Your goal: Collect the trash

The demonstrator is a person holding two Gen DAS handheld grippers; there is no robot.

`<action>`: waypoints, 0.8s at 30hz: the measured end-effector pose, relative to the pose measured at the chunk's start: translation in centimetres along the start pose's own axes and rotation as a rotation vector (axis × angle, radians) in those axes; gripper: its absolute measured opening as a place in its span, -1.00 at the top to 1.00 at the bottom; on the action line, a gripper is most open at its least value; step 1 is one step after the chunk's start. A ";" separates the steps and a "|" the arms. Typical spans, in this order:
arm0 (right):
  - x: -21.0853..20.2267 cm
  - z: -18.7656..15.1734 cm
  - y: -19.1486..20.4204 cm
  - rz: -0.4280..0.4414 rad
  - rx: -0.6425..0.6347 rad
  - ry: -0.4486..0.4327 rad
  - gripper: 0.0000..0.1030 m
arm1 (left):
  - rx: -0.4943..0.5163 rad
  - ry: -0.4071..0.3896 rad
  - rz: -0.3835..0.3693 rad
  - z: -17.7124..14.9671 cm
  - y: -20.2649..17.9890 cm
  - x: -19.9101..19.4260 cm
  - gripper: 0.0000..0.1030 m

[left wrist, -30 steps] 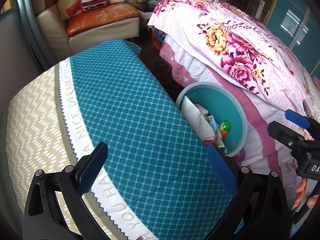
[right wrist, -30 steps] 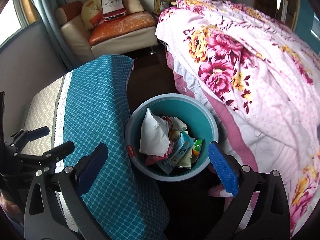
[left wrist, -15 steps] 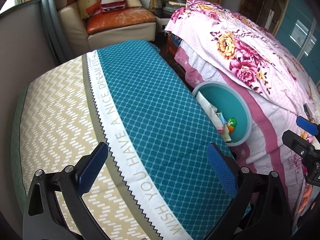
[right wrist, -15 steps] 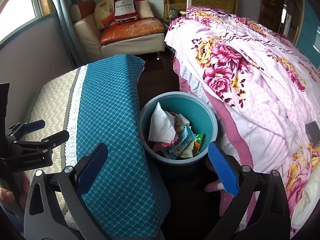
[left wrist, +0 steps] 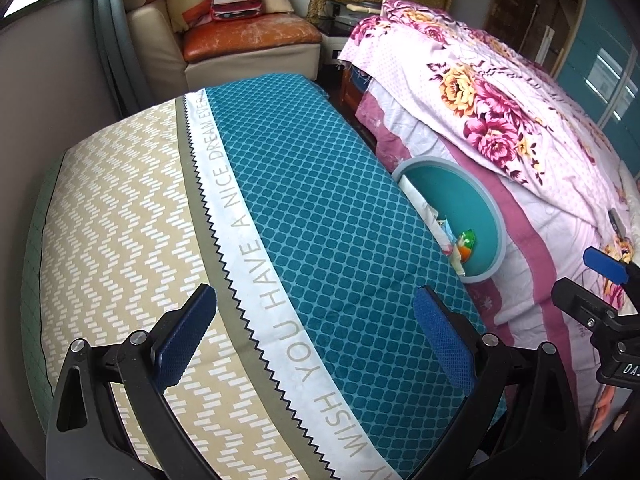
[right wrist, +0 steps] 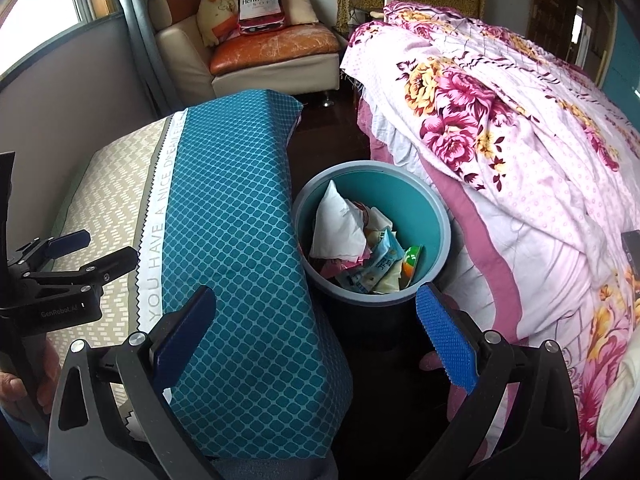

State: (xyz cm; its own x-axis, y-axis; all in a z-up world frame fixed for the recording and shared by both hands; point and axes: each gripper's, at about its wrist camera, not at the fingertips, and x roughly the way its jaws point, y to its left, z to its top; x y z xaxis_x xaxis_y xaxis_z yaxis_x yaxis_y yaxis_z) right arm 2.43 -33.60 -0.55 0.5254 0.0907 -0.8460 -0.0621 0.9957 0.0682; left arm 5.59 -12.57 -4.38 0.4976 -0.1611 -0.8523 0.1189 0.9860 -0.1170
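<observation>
A teal trash bin (right wrist: 430, 208) stands on the dark floor between a cushioned bench and the bed; it holds white paper (right wrist: 336, 224) and several snack wrappers (right wrist: 384, 268). It also shows in the left wrist view (left wrist: 494, 216), partly hidden by the bench. My right gripper (right wrist: 316, 328) is open and empty, hovering above and short of the bin. My left gripper (left wrist: 316, 332) is open and empty above the bench cover (left wrist: 312, 208). The left gripper shows at the left edge of the right wrist view (right wrist: 80, 252); the right gripper shows at the right edge of the left wrist view (left wrist: 592, 284).
The bench has a teal and beige patterned cover (right wrist: 228, 216). A bed with a pink floral quilt (right wrist: 500, 120) fills the right side. A cream sofa with an orange cushion (right wrist: 276, 44) and a bottle-shaped pillow (right wrist: 260, 0) stands at the back. A dark phone (right wrist: 632, 248) lies on the bed.
Both grippers have pulled back and risen; the bin looks smaller and farther. The left view has swung left, showing more of the beige part of the bench. Jaws stay open.
</observation>
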 end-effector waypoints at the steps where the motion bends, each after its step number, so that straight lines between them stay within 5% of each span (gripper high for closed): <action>1: 0.1 0.0 0.0 0.000 0.000 0.001 -0.87 | -0.006 -0.001 0.000 0.0 0.2 0.0 -0.92; 24: 2.8 0.3 -0.6 0.015 0.041 0.043 -0.87 | -0.086 -0.033 0.050 -0.1 2.8 0.8 -0.92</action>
State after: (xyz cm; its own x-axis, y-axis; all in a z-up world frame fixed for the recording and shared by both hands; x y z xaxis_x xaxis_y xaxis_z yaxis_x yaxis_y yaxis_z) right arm 4.23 -33.90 -2.81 0.4875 0.1052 -0.8668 -0.0340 0.9942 0.1015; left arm 6.20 -9.93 -5.44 0.5290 -0.1116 -0.8413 0.0200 0.9927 -0.1191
